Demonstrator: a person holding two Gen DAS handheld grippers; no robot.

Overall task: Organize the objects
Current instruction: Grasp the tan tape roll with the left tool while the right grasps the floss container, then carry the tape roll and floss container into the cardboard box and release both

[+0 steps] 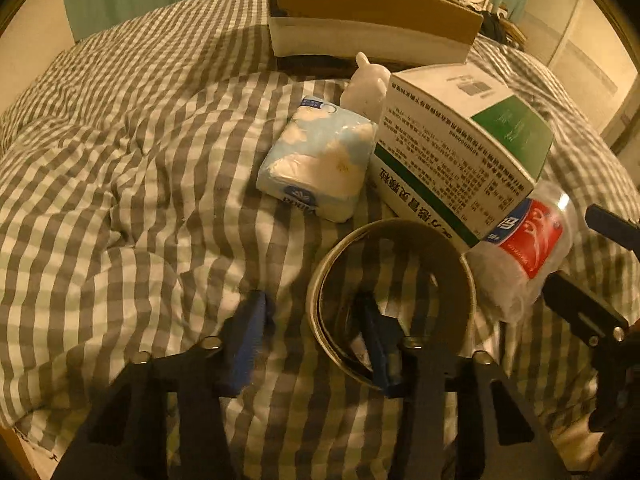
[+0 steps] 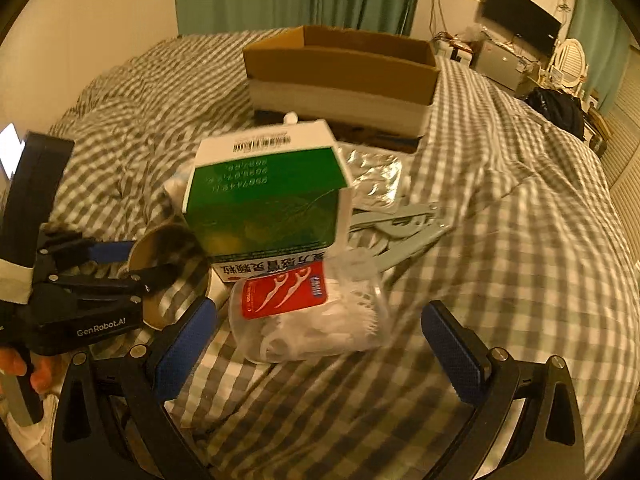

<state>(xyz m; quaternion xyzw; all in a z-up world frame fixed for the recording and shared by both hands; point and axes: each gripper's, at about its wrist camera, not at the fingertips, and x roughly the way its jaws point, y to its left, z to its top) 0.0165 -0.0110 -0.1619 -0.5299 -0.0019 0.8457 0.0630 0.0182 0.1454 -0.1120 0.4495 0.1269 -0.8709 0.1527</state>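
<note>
Left wrist: left gripper (image 1: 316, 340) spread, straddling the near wall of the tape roll (image 1: 392, 300), one finger inside the ring, not yet closed. Tissue pack (image 1: 320, 160) and medicine box (image 1: 460, 152) beyond, carton (image 1: 372, 20) at the far end.

Right wrist: right gripper (image 2: 320, 344) wide, empty, floss bag (image 2: 308, 316) between its fingers. Likely risks: slippery bag sliding out when squeezed; leaning medicine box (image 2: 268, 200) tipping if nudged.

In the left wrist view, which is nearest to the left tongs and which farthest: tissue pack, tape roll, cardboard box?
1. Tape roll: around the right finger of the left tongs.
2. Tissue pack: ahead, mid-bed.
3. Cardboard box: far end of the bed.
</note>
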